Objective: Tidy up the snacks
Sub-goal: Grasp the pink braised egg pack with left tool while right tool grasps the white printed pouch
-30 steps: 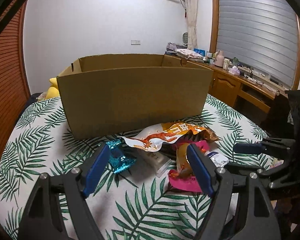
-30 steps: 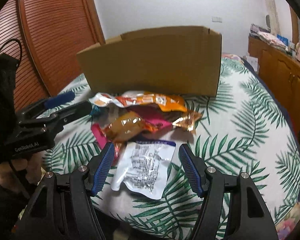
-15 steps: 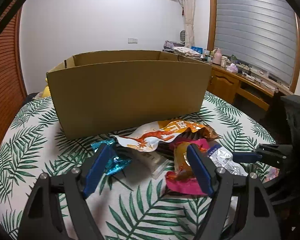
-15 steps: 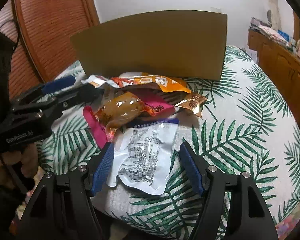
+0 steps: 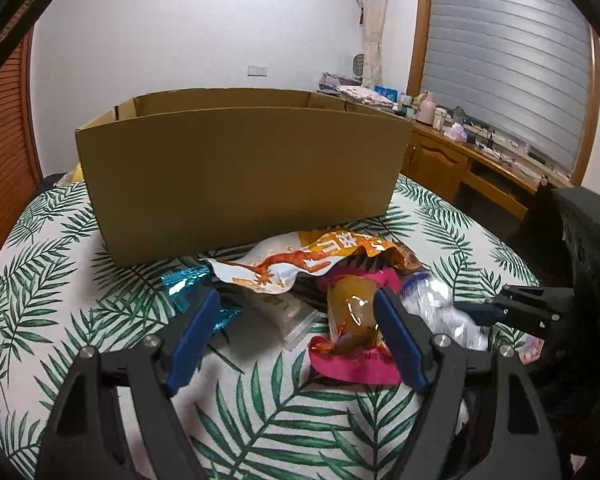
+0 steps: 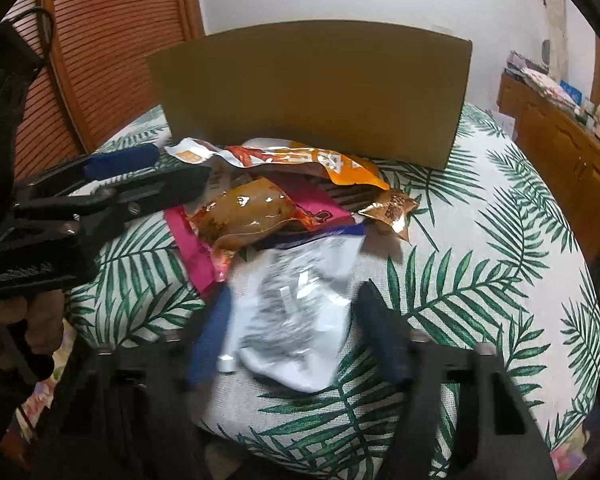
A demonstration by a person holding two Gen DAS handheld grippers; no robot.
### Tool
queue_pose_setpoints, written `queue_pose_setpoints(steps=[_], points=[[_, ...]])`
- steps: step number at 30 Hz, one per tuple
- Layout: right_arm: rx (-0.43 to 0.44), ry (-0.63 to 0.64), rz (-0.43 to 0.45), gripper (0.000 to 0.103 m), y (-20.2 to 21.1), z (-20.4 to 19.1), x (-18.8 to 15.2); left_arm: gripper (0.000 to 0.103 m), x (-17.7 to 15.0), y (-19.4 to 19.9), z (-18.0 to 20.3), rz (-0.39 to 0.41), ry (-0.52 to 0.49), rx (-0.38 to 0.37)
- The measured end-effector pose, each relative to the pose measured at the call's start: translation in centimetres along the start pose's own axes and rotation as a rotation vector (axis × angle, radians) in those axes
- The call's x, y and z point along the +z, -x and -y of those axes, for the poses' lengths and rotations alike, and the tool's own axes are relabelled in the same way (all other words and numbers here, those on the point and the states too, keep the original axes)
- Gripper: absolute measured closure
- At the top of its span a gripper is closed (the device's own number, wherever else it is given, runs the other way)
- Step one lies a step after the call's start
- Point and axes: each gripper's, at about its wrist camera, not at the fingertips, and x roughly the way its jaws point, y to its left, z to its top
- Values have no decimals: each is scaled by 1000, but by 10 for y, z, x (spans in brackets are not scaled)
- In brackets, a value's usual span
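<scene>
Right claw [image 6: 292,332]: I've got it wide, astride the white pouch [image 6: 296,312].
Pouch: looks light, crinkly, slippery; I'd pinch its near edge.
Left claw [image 5: 292,332]: wide, empty.

Ahead of left gripper [image 5: 296,320]: snack pile [image 5: 332,276], then box [image 5: 240,184] wall blocking. Bare cloth [image 5: 60,280] to its left. Right gripper [image 5: 496,312] close on its right.

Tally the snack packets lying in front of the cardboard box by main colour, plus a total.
White-and-orange bag: 1
Amber clear pouch: 1
Pink packet: 1
Blue foil packet: 1
Gold foil packet: 1
White printed pouch: 1
Pale clear packet: 1
Total: 7 visible; overlaps may hide more.
</scene>
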Motion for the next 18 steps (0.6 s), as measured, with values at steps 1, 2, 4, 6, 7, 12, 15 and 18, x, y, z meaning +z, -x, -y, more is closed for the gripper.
queue_pose_setpoints(steps=[1,2,4,6,7,12,15,18], points=[[9,-8,-2,52,1,1,0,24,0,0,1,-4,-4,-5],[22,-16,-4,53,1,4,0,24,0,0,2,-5,-5,-9],[32,-25,-3,72,3,8,0,24,1,-1,5,-14,-12,-24],[48,-56,8,76,8,16,1,24,1,-2,8,-21,-21,-36],[50,-64,13,78,10,19,1,24,2,-3,10,-27,-26,-41],[59,-105,16,79,14,31,-2,24,5,-11,22,-63,-58,-53],[50,-122,19,79,15,36,-3,24,7,-16,29,-87,-77,-57],[54,-138,21,79,15,40,-4,24,10,-19,34,-98,-98,-52]])
